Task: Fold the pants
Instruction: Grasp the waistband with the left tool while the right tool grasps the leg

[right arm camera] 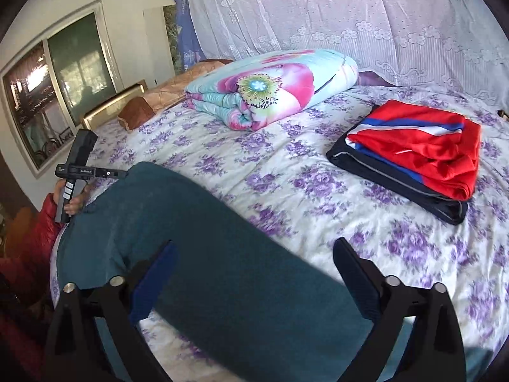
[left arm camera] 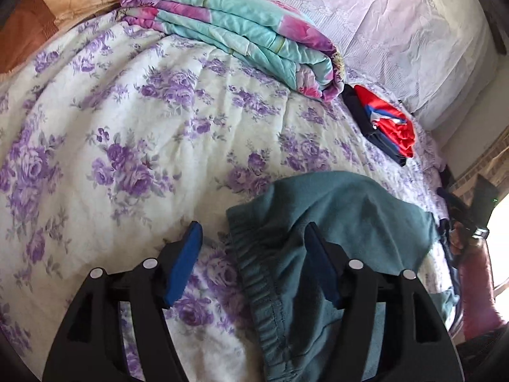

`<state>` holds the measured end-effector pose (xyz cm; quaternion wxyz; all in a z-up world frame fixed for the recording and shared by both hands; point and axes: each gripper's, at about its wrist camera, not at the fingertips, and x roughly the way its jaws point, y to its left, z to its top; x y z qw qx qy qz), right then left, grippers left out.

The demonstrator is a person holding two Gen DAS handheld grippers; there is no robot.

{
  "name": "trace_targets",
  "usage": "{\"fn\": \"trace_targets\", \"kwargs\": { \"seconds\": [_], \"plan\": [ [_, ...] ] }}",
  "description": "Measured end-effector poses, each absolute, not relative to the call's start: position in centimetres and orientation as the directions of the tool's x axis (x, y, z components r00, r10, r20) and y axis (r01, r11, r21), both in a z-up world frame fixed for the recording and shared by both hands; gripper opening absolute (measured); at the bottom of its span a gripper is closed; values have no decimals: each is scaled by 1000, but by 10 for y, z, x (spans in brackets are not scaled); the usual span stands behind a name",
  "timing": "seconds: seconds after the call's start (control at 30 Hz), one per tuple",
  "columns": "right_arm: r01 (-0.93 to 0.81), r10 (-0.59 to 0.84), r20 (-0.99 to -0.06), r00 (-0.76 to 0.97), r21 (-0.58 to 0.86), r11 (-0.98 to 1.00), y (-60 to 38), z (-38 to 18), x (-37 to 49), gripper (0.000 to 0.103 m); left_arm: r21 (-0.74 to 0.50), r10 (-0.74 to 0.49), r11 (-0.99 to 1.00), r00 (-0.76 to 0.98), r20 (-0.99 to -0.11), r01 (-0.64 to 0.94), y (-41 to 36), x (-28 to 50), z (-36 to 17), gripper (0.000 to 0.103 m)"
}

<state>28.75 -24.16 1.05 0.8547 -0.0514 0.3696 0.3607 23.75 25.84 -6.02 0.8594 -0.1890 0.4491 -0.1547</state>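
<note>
black tongs [left arm camera: 253, 258] w/ blue pads [left arm camera: 186, 262], silver screws; red puffy sleeve [right arm camera: 43, 219].

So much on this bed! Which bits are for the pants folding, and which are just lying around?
For the job:
- teal pants
- left gripper, open
- right gripper, open

Just lying about:
- folded flowered quilt
- folded red top on dark clothing
- purple-flowered bedspread
- lace curtain
</note>
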Motion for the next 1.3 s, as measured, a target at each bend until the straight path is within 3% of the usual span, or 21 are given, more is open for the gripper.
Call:
{"fn": "trace_targets", "kwargs": {
  "seconds": [0.07,0.2,0.23,0.3,0.33,0.37,0.53,0.73,0.8,0.93,1.3],
  "plan": [
    [-671,578,-685,444,173,721,-241,2,300,83,-485,-448,870,550,-705,86,260,243,-64,65],
    [-713,555,-744,373,153,684,-234,-21,321,55,-514,-467,853,562,-683,85,260,251,-65,64],
    [-719,549,-755,358,152,678,-233,-25,324,52,-511,-466,855,565,-682,89,259,252,-64,61],
    [-735,537,-770,343,135,664,-229,-31,327,51,-502,-470,858,565,-679,110,256,253,-63,43],
    [-746,530,-780,334,125,654,-226,-34,328,51,-508,-481,853,558,-676,121,256,253,-64,27],
    [-755,525,-787,323,121,645,-224,-36,329,51,-516,-496,847,546,-675,132,254,254,-65,23],
    [-781,528,-803,278,132,611,-214,-44,336,50,-508,-492,849,562,-665,142,253,252,-63,23],
    [-795,502,-827,255,116,595,-203,-64,337,38,-508,-482,852,571,-665,127,256,252,-63,23],
    [-802,511,-822,251,119,585,-202,-61,333,3,-514,-483,849,568,-666,120,257,253,-64,23],
    [-805,481,-832,277,73,589,-197,-53,321,3,-508,-476,853,579,-662,119,257,252,-63,23],
    [-810,556,-735,389,14,586,-203,20,243,3,-443,-417,884,674,-609,148,253,229,-32,23]
  ]
}}
